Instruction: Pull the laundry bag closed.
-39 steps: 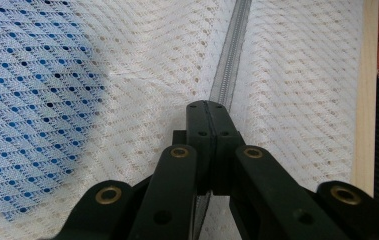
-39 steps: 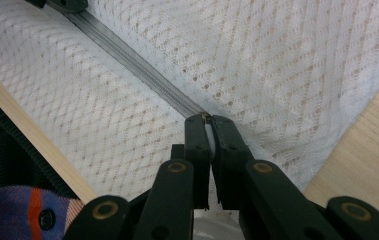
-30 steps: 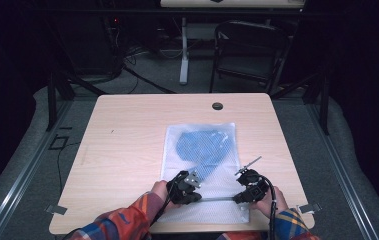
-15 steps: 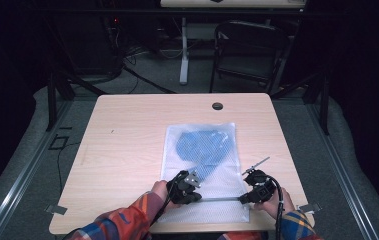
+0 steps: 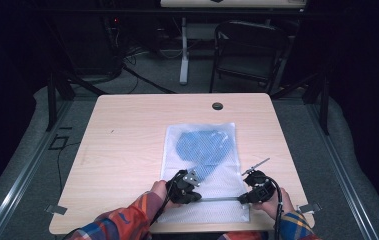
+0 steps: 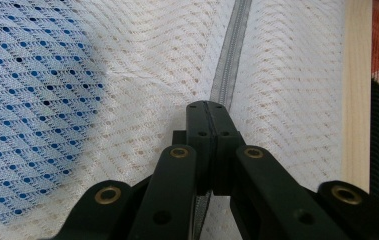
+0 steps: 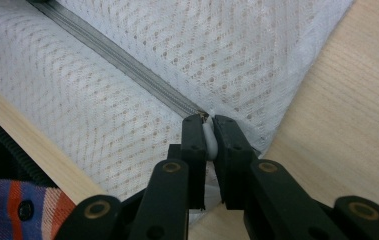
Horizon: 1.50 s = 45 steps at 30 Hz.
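Observation:
A white mesh bag (image 5: 202,170) lies flat on the wooden table (image 5: 127,130), with a blue cloth (image 5: 202,147) inside it. A grey zipper (image 5: 220,199) runs along the bag's near end. My left gripper (image 5: 196,196) is shut on the zipper band (image 6: 229,65); its jaws (image 6: 209,107) meet with the mesh pinched between them. My right gripper (image 5: 243,198) sits at the bag's near right corner. Its tips (image 7: 208,120) are shut on the white zipper pull (image 7: 209,140) at the end of the zipper (image 7: 127,65). These jaws have just eased open slightly, with the pull still between them.
A round cable hole (image 5: 217,106) sits near the table's far edge. A dark chair (image 5: 249,50) and a desk leg (image 5: 184,50) stand beyond the table. The table's near edge (image 7: 22,130) runs close behind both grippers, under plaid sleeves (image 5: 127,222).
My right gripper has shifted a little to the right along the zipper line. The left gripper and the bag have stayed put.

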{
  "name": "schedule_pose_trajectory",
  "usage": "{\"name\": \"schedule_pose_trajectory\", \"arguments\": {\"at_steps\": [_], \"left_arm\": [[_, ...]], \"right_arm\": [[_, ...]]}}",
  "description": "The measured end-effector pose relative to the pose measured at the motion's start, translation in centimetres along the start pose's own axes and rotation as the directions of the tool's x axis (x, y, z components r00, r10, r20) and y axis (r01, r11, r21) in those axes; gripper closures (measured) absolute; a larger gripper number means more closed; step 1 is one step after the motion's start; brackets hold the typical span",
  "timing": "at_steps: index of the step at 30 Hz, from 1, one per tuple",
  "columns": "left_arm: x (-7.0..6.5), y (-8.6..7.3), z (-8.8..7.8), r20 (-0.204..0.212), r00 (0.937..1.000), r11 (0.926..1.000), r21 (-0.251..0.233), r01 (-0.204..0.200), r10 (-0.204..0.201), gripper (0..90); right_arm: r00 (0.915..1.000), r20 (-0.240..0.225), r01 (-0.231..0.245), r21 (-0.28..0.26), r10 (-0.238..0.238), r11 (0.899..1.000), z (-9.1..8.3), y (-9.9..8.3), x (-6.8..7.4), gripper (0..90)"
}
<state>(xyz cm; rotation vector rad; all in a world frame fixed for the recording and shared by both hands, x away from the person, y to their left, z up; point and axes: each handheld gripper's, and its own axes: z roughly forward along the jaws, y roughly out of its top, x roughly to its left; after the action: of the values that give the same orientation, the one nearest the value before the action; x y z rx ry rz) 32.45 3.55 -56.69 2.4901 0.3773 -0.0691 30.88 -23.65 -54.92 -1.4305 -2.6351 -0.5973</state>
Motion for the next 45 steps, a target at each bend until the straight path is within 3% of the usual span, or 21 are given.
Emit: {"name": "schedule_pose_trajectory", "arguments": {"at_steps": [2, 4, 5, 6, 9, 11, 15, 17, 22, 23, 25, 27, 30, 32, 34, 38, 41, 45], "left_arm": [[0.2, 0.0, -0.1, 0.009, 0.9998, 0.9998, -0.005, 0.017, -0.017, 88.9], [0.4, -0.1, -0.1, 0.052, 0.9973, 0.9985, -0.016, 0.052, -0.051, 78.8], [0.5, 0.0, -0.2, 0.044, 0.9977, 0.9986, -0.002, 0.052, -0.052, 74.6], [0.5, 0.0, -0.2, 0.048, 0.9975, 0.9986, -0.003, 0.053, -0.053, 74.6], [0.5, 0.2, -0.3, 0.061, 0.9966, 0.9984, -0.002, 0.056, -0.056, 64.6], [0.6, 0.3, -0.5, 0.063, 0.9963, 0.9983, -0.002, 0.059, -0.059, 50.7], [0.9, 0.5, -1.0, 0.054, 0.9958, 0.9972, -0.004, 0.074, -0.074, 40.4], [1.1, 0.5, -1.3, 0.046, 0.9955, 0.9965, -0.009, 0.083, -0.082, 33.4], [1.5, 0.5, -2.5, 0.02, 0.995, 0.995, -0.018, 0.098, -0.098, 26.2], [1.7, 0.4, -2.9, 0.011, 0.9949, 0.9945, -0.028, 0.101, -0.101, 21.4], [1.9, 0.4, -3.6, -0.005, 0.9935, 0.9927, -0.041, 0.113, -0.114, 19.5], [2.2, 0.2, -4.3, -0.021, 0.992, 0.9908, -0.056, 0.123, -0.125, 15.3], [2.5, -0.2, -5.3, -0.045, 0.9891, 0.988, -0.072, 0.137, -0.14, 14.6], [2.7, -0.4, -5.9, -0.057, 0.987, 0.9862, -0.08, 0.145, -0.15, 14.1], [2.9, -0.6, -6.7, -0.071, 0.9847, 0.9842, -0.09, 0.153, -0.159, 11.4], [3.4, -1.3, -7.7, -0.095, 0.9782, 0.9792, -0.103, 0.175, -0.185, 5.1], [3.8, -2.0, -8.6, -0.116, 0.9712, 0.9751, -0.102, 0.197, -0.208, 0.8], [4.5, -3.3, -9.9, -0.14, 0.9619, 0.9679, -0.125, 0.218, -0.235, 0.4]], "right_arm": [[1.0, -0.009, 0.001, 0.002, -0.001, 1.0, 0.0, 0.1, 0.2, 78.2], [0.9999, -0.013, 0.006, -0.002, -0.006, 1.0, 0.0, 0.2, 0.4, 71.9], [0.9998, -0.011, 0.017, -0.005, -0.017, 1.0, -0.2, 0.3, 0.6, 60.6], [0.9998, -0.011, 0.017, -0.005, -0.017, 1.0, -0.2, 0.3, 0.6, 60.6], [0.9992, 0.005, 0.039, -0.029, -0.039, 0.999, -0.5, 0.4, 0.9, 46.2], [0.9994, 0.01, 0.034, -0.063, -0.034, 0.997, -0.8, 0.5, 1.1, 32.4], [0.9984, 0.022, 0.054, -0.081, -0.053, 0.995, -1.2, 0.7, 1.2, 24.7], [0.9982, 0.016, 0.059, -0.117, -0.057, 0.991, -1.3, 0.8, 1.4, 17.2], [0.9967, 0.036, 0.078, -0.157, -0.073, 0.985, -1.5, 0.9, 1.7, 14.0], [0.9955, 0.048, 0.09, -0.185, -0.082, 0.979, -1.7, 0.9, 1.9, 9.5], [0.9959, 0.051, 0.083, -0.197, -0.074, 0.977, -1.7, 0.9, 2.0, 7.3], [0.9919, 0.085, 0.109, -0.199, -0.094, 0.974, -1.7, 1.0, 2.1, 0.0], [0.9885, 0.106, 0.127, -0.195, -0.108, 0.972, -1.8, 1.0, 2.0, 0.0], [0.9843, 0.138, 0.141, -0.231, -0.111, 0.963, -1.9, 1.0, 2.0, 0.0], [0.978, 0.169, 0.158, -0.224, -0.122, 0.962, -2.2, 0.9, 2.0, 0.0], [0.9767, 0.187, 0.151, -0.246, -0.106, 0.957, -2.4, 0.8, 1.8, 0.0], [0.9698, 0.22, 0.158, -0.24, -0.105, 0.958, -2.5, 0.8, 1.6, 0.0], [0.9693, 0.23, 0.146, -0.249, -0.088, 0.957, -2.6, 0.7, 1.3, 0.0]]}}
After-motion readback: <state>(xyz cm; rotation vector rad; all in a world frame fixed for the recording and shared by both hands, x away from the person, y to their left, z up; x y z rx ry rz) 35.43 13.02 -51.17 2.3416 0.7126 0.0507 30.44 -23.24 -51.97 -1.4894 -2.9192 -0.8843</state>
